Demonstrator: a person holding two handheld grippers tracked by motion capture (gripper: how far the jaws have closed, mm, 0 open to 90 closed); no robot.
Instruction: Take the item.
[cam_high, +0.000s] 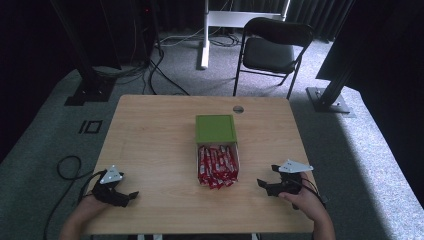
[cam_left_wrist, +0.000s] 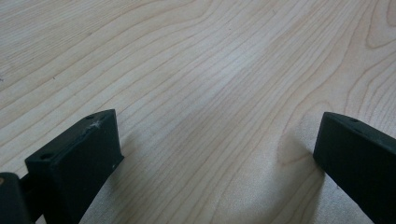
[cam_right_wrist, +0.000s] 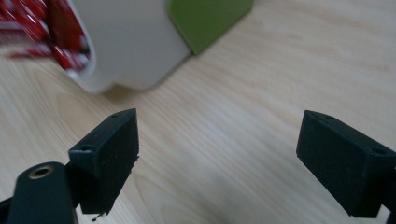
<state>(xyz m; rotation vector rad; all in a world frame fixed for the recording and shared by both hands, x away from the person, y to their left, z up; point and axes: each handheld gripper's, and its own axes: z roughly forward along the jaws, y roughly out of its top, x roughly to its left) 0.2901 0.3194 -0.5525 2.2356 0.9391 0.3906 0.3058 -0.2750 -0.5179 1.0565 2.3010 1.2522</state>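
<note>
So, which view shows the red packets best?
The high view: the red packets lie whole in the white box, partly under its green lid. The right gripper view catches a blurred few at its top left corner; the left gripper view shows table wood.

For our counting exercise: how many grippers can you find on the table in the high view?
2. The left gripper is at the table's near left corner; the right gripper is near the right edge, right of the red packets. Both have jaws open.

Black hand-held gripper, grey plate
</note>
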